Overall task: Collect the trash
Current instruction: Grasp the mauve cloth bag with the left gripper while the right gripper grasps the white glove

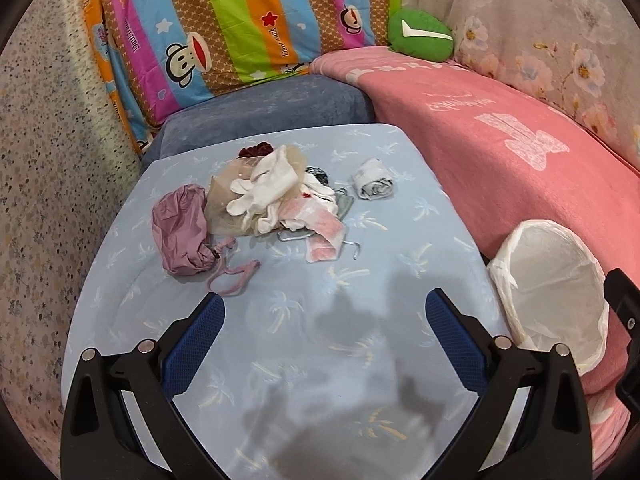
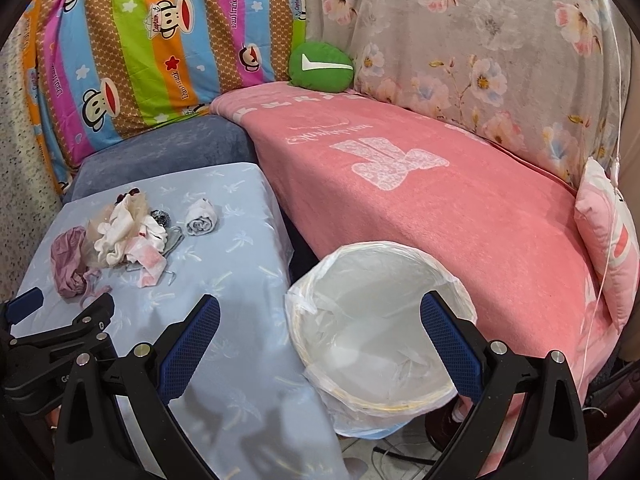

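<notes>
A heap of trash (image 1: 272,196) lies on the light blue table (image 1: 304,352): white crumpled tissues, a beige wrapper, pink-white paper, and a mauve plastic bag (image 1: 180,236) at its left. A rolled white-grey wad (image 1: 374,185) sits apart to the right. The white-lined bin (image 1: 552,292) stands off the table's right edge. My left gripper (image 1: 322,324) hovers open over the near table, short of the heap, holding nothing. My right gripper (image 2: 320,328) is open over the bin (image 2: 376,332) rim, also empty. In the right wrist view the heap (image 2: 124,236) lies far left.
A pink blanket (image 2: 440,200) covers the sofa right of the table, with a green cushion (image 2: 320,66) at its back and a pink pillow (image 2: 608,236) at far right. A blue-grey cushion (image 1: 264,104) sits behind the table. Striped cartoon fabric and floral sheets hang behind.
</notes>
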`<control>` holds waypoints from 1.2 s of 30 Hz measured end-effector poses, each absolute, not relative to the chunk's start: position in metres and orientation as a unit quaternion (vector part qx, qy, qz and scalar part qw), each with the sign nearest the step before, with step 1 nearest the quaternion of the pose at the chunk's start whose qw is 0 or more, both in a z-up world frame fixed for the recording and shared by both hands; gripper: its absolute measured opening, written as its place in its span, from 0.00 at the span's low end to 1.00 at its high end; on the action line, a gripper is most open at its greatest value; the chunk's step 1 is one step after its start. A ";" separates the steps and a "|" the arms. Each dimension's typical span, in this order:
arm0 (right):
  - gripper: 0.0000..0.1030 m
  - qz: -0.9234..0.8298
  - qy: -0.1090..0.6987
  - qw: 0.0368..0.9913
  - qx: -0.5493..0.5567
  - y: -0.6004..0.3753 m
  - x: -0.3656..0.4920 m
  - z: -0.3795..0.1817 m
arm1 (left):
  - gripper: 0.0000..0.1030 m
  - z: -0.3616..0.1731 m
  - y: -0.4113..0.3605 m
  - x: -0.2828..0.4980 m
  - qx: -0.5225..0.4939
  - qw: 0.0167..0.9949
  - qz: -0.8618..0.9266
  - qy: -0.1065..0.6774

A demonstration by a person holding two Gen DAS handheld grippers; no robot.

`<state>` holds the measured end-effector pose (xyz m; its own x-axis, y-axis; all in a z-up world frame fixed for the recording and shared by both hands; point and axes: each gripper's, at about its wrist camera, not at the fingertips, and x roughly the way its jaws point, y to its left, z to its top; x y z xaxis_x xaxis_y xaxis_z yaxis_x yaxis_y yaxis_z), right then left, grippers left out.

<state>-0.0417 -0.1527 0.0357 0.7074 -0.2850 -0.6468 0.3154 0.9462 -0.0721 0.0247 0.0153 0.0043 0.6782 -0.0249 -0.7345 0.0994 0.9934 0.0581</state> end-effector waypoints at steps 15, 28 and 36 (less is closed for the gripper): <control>0.94 -0.102 0.326 0.940 0.024 -0.087 0.030 0.033 | 0.93 -0.011 0.110 0.085 0.016 0.923 0.020 0.383; 0.94 -0.023 0.347 0.937 0.024 -0.007 0.124 0.007 | 0.93 -0.037 0.194 0.141 -0.011 0.918 0.055 0.394; 0.91 -0.009 0.379 0.925 0.028 0.022 0.185 -0.022 | 0.93 -0.067 0.226 0.171 -0.077 0.892 0.039 0.444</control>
